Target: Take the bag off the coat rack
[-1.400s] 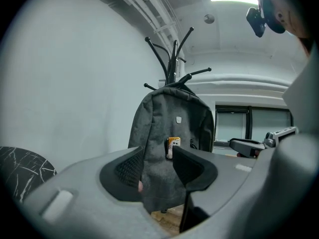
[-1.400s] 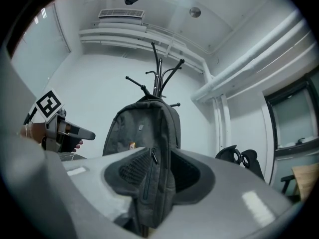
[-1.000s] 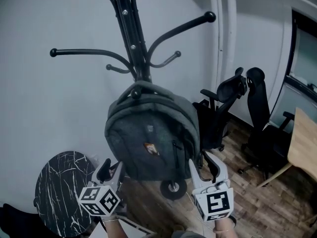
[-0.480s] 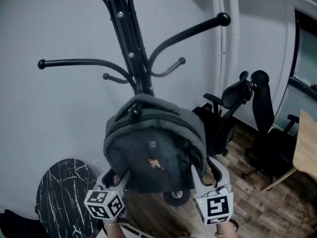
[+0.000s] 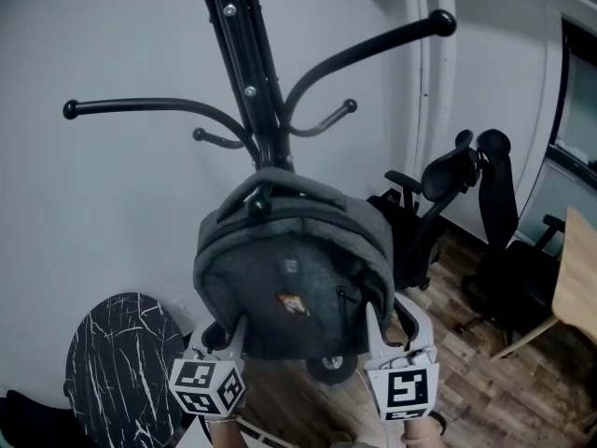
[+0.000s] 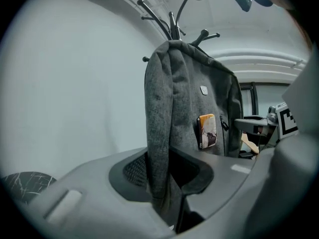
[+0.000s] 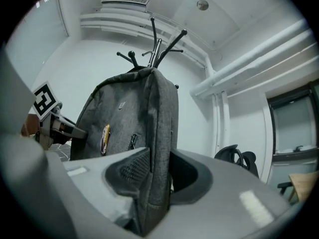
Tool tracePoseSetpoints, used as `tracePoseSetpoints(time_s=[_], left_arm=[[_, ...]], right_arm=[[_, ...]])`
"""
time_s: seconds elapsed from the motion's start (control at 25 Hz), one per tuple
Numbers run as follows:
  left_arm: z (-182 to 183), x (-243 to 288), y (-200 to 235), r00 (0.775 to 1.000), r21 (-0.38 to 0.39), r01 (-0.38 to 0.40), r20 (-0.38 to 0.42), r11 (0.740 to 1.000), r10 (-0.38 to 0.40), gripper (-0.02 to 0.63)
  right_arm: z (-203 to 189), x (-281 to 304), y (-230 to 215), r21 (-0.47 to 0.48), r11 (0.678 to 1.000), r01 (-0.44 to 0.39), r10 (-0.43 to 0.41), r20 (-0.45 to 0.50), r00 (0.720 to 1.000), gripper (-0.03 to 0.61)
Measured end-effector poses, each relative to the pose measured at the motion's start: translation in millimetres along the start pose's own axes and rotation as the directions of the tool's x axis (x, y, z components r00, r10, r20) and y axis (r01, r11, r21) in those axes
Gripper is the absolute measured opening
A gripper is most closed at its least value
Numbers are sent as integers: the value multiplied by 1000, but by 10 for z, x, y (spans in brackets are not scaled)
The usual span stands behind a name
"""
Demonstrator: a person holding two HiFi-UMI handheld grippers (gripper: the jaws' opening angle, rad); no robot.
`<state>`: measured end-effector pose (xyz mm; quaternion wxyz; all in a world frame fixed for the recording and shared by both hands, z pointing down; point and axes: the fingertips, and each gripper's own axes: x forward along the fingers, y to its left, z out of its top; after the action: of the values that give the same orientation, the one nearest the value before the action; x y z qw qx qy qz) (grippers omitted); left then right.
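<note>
**Fingers of both grippers pinched on the backpack's lower sides**

Both pairs of jaws have just been closing, each with grey fabric between its pads. The left gripper nips the lower left side edge of the backpack, and the right gripper nips the lower right side edge.

The backpack hangs on the black coat rack, its top handle looped over a short knobbed peg close against the pole. Its front panel, with a small coloured patch, faces the person.

Above the backpack the rack spreads long curved pegs. One reaches far out to the left, one climbs to the upper right, and shorter hooks sit between them just over the top handle. A white wall stands close behind the rack. The side towards the person is open.

At the lower left, near the left gripper, is a round black marble-patterned tabletop. To the right, two black office chairs stand on the wooden floor, the nearer one just behind the backpack's right side. A light wooden table edge shows at the far right.

Both grippers reach forward roughly level from the bottom edge of the head view, side by side with the backpack's width between them. Their marker cubes face the camera, and the right gripper sits slightly higher in the picture than the left
</note>
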<state>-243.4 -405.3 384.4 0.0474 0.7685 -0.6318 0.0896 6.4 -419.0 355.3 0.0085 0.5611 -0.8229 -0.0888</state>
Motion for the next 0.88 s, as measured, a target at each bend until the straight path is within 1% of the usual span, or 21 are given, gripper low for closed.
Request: tracePoseSetpoints(time_s=[0.12, 0.32, 0.88], left_arm=[[25, -43, -30, 1000, 12, -25, 10, 1000, 25, 86], [58, -148, -78, 999, 21, -44, 25, 999, 43, 78], [220, -530, -221, 997, 48, -62, 50, 997, 60, 77]], right_arm=[[42, -24, 31, -20, 1000, -1, 1, 24, 1000, 96], [122, -117, 70, -37, 999, 14, -12, 53, 999, 75], [387, -499, 133, -78, 996, 39, -31, 110, 994, 69]])
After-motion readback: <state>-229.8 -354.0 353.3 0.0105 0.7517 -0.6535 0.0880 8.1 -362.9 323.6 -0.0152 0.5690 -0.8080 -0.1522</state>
